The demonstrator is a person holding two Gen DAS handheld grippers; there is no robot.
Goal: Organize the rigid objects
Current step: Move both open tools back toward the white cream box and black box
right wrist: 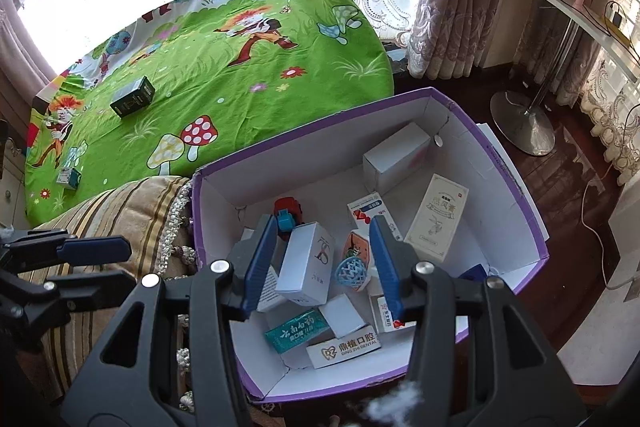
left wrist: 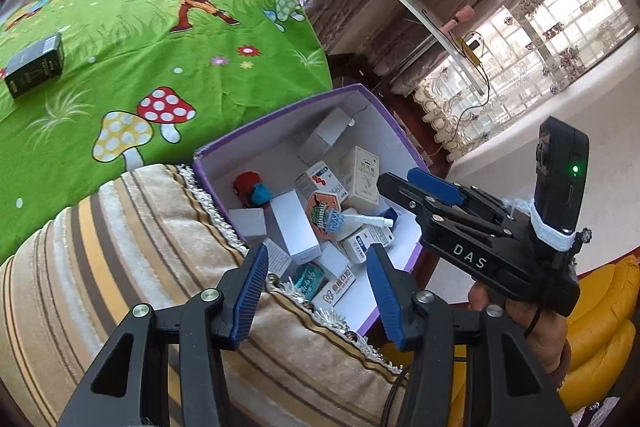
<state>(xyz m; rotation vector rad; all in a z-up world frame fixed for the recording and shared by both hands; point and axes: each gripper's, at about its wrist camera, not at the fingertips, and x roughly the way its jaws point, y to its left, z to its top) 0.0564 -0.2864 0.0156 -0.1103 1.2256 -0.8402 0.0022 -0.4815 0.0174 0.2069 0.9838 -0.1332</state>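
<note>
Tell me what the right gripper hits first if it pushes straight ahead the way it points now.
Most likely the white carton standing in the purple box: it sits between the open fingers of the right gripper, with the blue mesh ball beside it. Depth is hard to judge in this fisheye view.

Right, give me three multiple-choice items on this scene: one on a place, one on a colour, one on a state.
1. Where does the dark box lie?
A. on the green cartoon sheet
B. inside the purple bin
C. on the striped cushion

2. What colour is the bin's outer wall?
A. yellow
B. purple
C. red

3. How do the right tongs stand?
A. shut on a toy car
B. shut on a white box
C. open, holding nothing

Key: 1 A, it sits alone on the sheet; 2 B, the rim and sides show purple; 3 C, the pads stand apart above the bin's contents.
</note>
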